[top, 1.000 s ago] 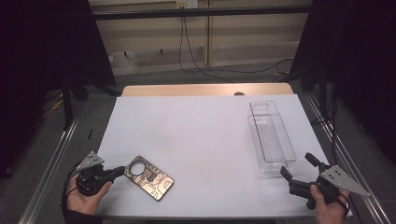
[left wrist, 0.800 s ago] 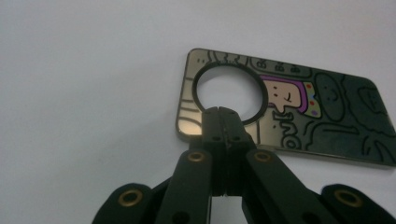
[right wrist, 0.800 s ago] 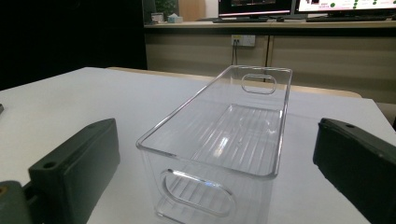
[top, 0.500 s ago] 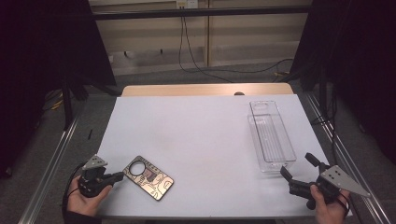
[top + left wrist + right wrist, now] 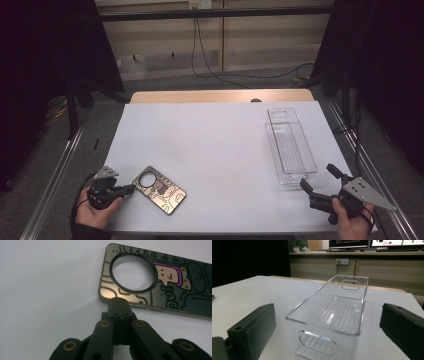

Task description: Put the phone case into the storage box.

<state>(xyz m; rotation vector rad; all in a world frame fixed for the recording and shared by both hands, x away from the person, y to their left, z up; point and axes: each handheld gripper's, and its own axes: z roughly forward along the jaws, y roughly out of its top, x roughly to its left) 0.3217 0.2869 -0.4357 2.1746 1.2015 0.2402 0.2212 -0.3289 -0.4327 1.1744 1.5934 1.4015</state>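
On the white tabletop we hold the left tongs fully closed, empty, their tip at the near corner of the phone case lying flat. Our right tongs stand wide open, empty, just before the clear bin.

Even overhead light brightens the white table; surroundings fall dark; glare glints on the phone case just beyond the left gripper; that gripper's near links blur.
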